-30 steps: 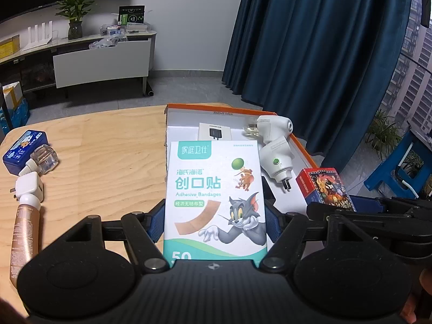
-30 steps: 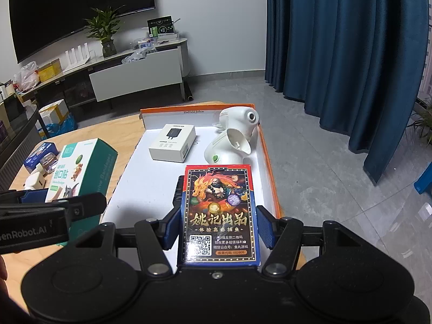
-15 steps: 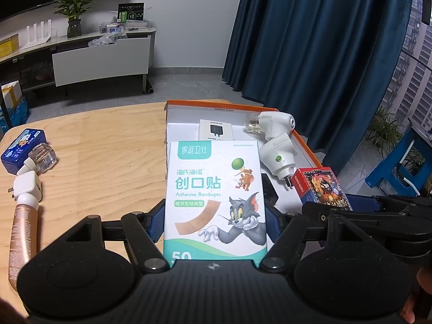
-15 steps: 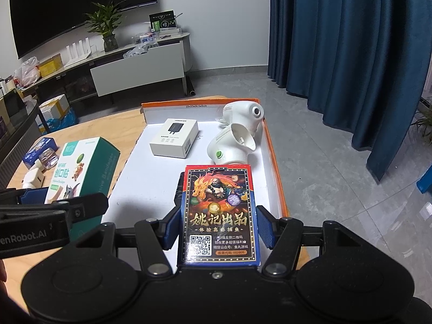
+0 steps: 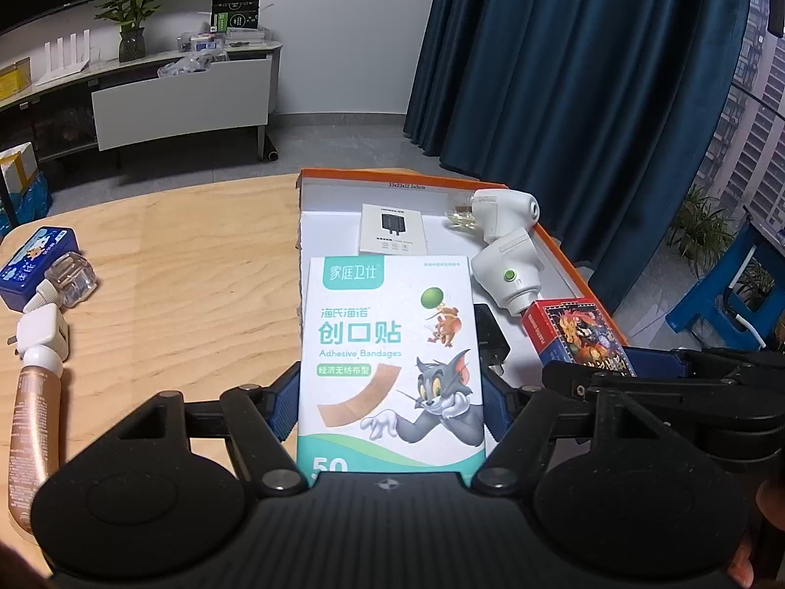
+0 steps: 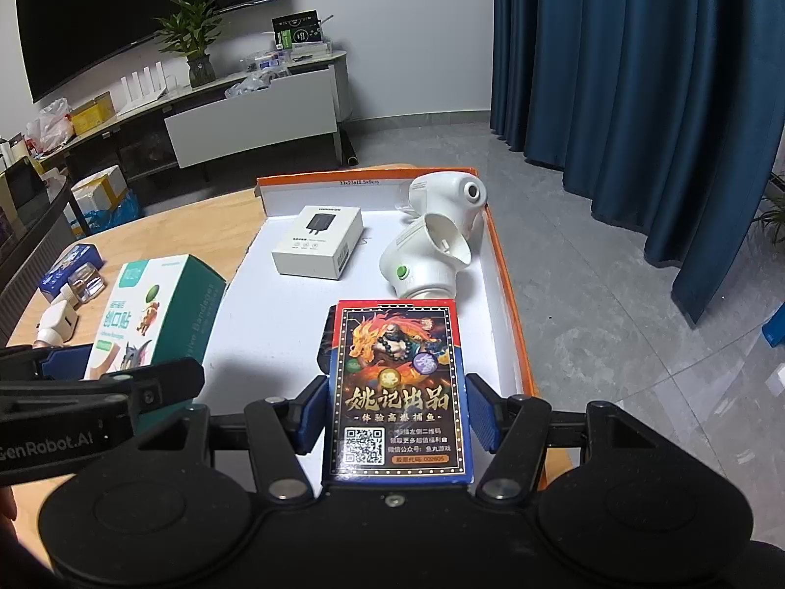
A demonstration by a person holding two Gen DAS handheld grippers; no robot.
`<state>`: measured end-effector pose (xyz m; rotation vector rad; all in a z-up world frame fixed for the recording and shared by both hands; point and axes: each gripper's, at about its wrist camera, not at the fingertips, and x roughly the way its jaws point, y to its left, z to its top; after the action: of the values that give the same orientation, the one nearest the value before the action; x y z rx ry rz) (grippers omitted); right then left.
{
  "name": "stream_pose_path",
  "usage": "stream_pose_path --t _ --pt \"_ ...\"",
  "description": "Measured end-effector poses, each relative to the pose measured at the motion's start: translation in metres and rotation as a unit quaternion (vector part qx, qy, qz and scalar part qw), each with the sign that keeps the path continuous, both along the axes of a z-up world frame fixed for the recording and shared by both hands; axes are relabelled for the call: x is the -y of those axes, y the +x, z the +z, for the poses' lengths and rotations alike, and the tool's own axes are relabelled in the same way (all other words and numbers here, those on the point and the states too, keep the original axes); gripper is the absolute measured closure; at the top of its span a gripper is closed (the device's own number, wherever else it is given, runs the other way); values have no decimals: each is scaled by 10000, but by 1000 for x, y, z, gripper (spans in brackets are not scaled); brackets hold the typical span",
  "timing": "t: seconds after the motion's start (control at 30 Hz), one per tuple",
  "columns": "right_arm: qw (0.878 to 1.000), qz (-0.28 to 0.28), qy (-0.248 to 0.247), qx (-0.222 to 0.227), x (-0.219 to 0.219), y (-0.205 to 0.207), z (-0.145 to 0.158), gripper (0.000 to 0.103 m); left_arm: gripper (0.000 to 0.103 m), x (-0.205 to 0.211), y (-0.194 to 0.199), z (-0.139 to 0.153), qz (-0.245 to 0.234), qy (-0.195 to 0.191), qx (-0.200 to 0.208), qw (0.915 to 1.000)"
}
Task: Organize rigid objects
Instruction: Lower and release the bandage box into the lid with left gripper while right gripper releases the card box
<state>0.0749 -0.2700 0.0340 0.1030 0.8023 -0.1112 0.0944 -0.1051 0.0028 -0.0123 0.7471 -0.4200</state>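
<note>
- Left wrist view: the left hand-held gripper (image 5: 390,405) pinches the white-and-green cardboard box of adhesive bandages (image 5: 390,363) between its blue pads, held above the near left edge of the shallow orange-rimmed white cardboard tray (image 5: 559,255).
- Compared with a second ago, the tray's contents, namely the flat white charger box (image 5: 394,228) and the two white plastic plug-in devices (image 5: 508,253), sit closer and lower in frame, so this box has advanced toward the tray.
- Still out on the wooden counter (image 5: 186,284): a blue tin (image 5: 37,265), a clear bottle (image 5: 73,280), a white plug (image 5: 41,331) and a bronze tube (image 5: 34,437).
- Right wrist view: the right hand-held gripper (image 6: 396,414) clamps the red-and-blue playing-card box (image 6: 398,388) over the tray's near right part, just short of the plug-in devices.
- Its view has also crept forward; both boxes look nearly ready to set down, the cards first.
</note>
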Motion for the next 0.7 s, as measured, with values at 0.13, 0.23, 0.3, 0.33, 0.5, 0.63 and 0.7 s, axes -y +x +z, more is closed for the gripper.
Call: stream_pose_path --t 0.13,0.23,0.3,0.33,0.5,0.63,0.7 --pt "10000 -9 -5 -5 0 0 0 32 32 1 1 -1 -23 29 -14 10000" --pt "10000 -14 2 -23 1 2 -2 32 32 2 2 -2 -30 63 -27 10000" --pt "10000 -15 0 -43 1 3 -4 32 32 3 3 -3 -37 87 -41 9999" --pt "10000 -19 0 -48 1 4 -5 32 32 3 3 -3 -37 99 -47 9999" --pt "10000 -42 10 -83 3 6 -8 32 32 7 5 -5 -70 160 -81 9998" --pt "9999 -75 21 -108 6 8 -10 32 32 9 8 -8 -93 213 -153 9996" --pt "9999 -93 20 -127 7 10 -11 32 32 11 9 -10 -107 222 -197 9995"
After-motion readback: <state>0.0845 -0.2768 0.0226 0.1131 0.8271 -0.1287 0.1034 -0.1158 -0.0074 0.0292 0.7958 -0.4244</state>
